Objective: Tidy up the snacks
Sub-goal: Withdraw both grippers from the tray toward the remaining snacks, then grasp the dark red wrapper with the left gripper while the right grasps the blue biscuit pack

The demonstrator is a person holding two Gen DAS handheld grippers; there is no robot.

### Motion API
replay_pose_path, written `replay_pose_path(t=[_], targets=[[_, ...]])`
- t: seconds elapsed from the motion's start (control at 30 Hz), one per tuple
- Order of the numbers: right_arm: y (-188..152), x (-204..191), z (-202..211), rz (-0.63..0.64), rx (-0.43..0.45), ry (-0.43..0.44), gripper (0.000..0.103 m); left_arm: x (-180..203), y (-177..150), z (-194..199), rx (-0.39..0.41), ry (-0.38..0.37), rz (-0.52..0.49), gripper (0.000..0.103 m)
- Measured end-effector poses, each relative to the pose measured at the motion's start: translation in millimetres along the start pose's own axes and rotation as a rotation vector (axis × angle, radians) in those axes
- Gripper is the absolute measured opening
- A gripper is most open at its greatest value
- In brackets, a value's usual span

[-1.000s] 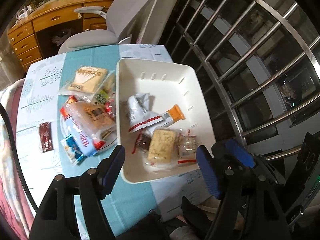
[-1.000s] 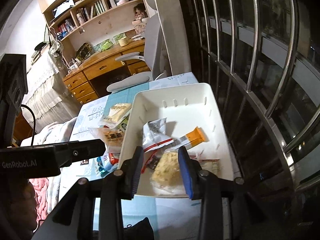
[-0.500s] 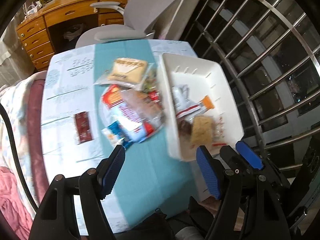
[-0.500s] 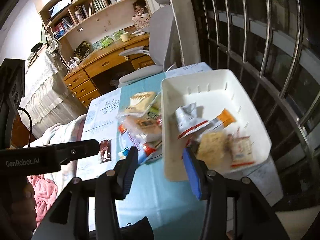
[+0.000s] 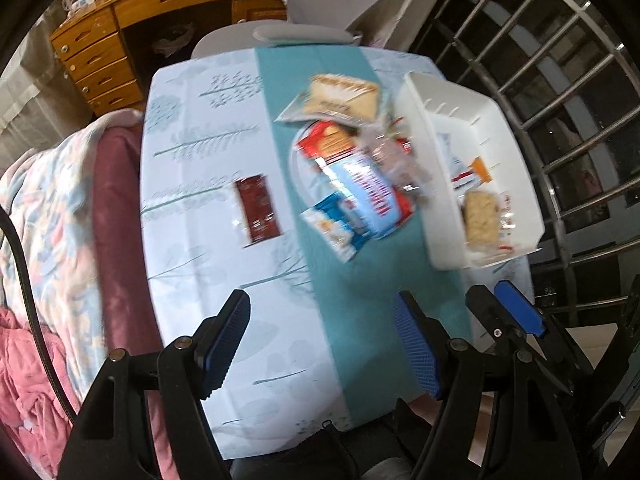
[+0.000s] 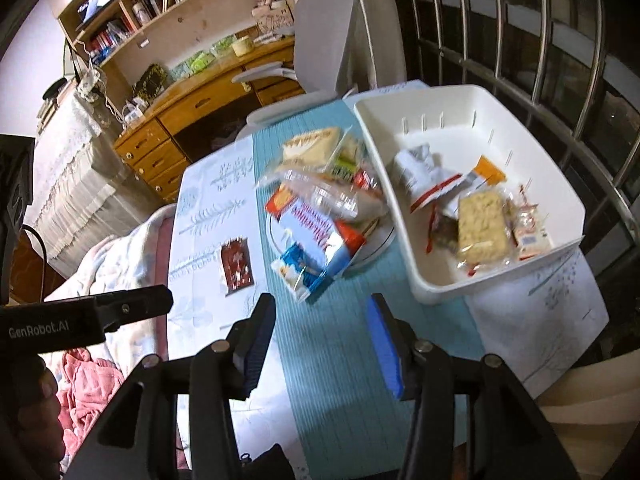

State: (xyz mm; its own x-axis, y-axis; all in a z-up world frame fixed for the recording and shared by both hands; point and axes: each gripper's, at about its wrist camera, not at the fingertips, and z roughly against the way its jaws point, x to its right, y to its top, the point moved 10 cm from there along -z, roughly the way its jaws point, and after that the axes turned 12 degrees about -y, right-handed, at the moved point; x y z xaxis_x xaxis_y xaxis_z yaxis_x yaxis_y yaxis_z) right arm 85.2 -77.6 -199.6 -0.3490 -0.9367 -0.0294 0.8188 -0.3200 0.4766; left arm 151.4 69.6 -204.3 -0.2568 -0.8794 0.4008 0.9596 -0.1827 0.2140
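A white bin (image 5: pixel 420 152) (image 6: pixel 440 292) stands at the table's right side. It holds a pale crumbly bar (image 6: pixel 482 224), an orange-ended wrapper (image 6: pixel 488 170) and a silver-red packet (image 6: pixel 420 168). Left of it, a heap of snacks lies on a white plate (image 6: pixel 380 248), with a blue-white-red packet (image 5: pixel 368 196) (image 6: pixel 316 232) on top. A dark red packet (image 5: pixel 256 210) (image 6: pixel 237 266) lies alone on the cloth. My left gripper (image 5: pixel 320 320) hovers open and empty over the table's near part. My right gripper (image 6: pixel 320 312) is open and empty above the teal runner, in front of the heap.
A tan cracker pack (image 5: pixel 340 96) lies behind the heap. A grey office chair (image 5: pixel 304 32) and a wooden desk (image 5: pixel 100 56) stand beyond the table. Bedding (image 5: pixel 52 220) presses against the table's left edge, and metal window bars (image 5: pixel 560 100) run along the right.
Both grippers have swung left, from over the bin to over the near table and runner. The right gripper's jaws have widened. The snacks have not moved.
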Motion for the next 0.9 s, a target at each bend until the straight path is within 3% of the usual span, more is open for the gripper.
replay_pose_path(t=[0.1,0.43,0.53,0.9], targets=[[-2.8,-10.9,-6.7,0.041,0.010,-0.021,0.057,-20.5,-3.1,-4.9,-0.013,0.028,0.032,0.072],[15.3,-39.0,-46.8,0.255,0.099,-0.138,0.059,-83.9,9.0,-34.4,-0.055,0.116,0.155,0.072],[20.9,-45.6,-66.2,0.300,0.107,-0.167,0.072,-98.1,20.2,-43.6,-0.055,0.139,0.171,0.072],[39.5,-45.9,-132.8,0.388,0.077,-0.276,0.072,-127.0,58.8,-99.8,-0.123,0.177,0.216,0.072]])
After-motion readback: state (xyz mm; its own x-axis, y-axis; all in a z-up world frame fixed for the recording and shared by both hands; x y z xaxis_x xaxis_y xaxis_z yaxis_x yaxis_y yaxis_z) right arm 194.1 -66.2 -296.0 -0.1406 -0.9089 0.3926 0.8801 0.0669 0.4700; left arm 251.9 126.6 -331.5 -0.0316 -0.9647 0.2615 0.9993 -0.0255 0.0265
